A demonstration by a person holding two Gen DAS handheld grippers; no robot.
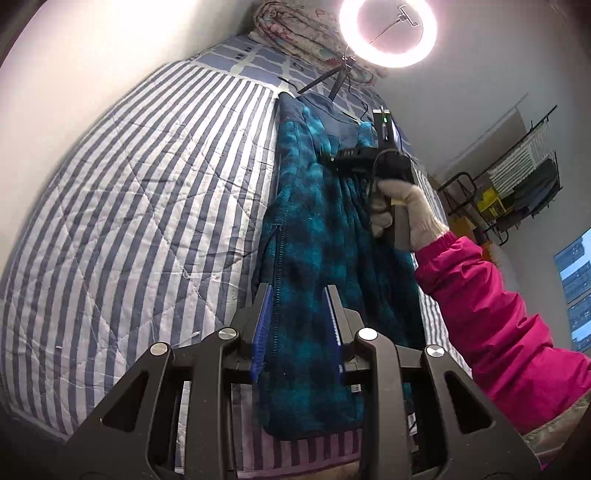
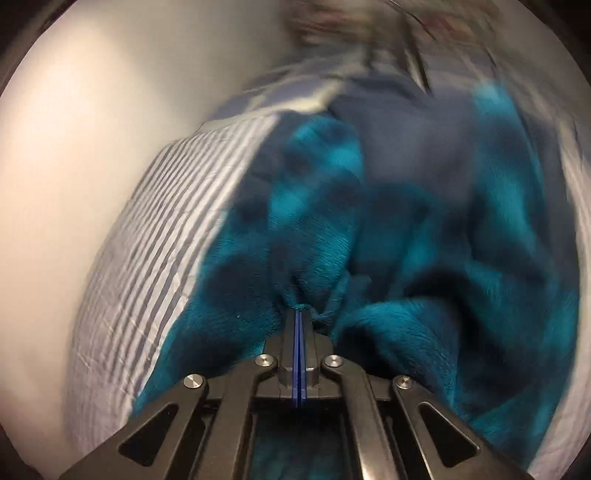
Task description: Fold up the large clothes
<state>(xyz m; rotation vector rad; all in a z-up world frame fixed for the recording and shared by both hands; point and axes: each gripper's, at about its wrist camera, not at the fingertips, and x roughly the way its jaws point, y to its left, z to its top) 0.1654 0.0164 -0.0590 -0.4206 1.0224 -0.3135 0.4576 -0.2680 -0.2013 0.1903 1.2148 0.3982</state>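
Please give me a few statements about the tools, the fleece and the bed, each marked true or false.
1. The right tool is shut on the fleece. True.
2. The left tool is shut on the fleece. False: its jaws stand apart, with fleece showing between them.
3. The fleece lies on a striped quilt. True.
4. The ring light is off. False: it glows brightly.
5. The person wears a pink sleeve. True.
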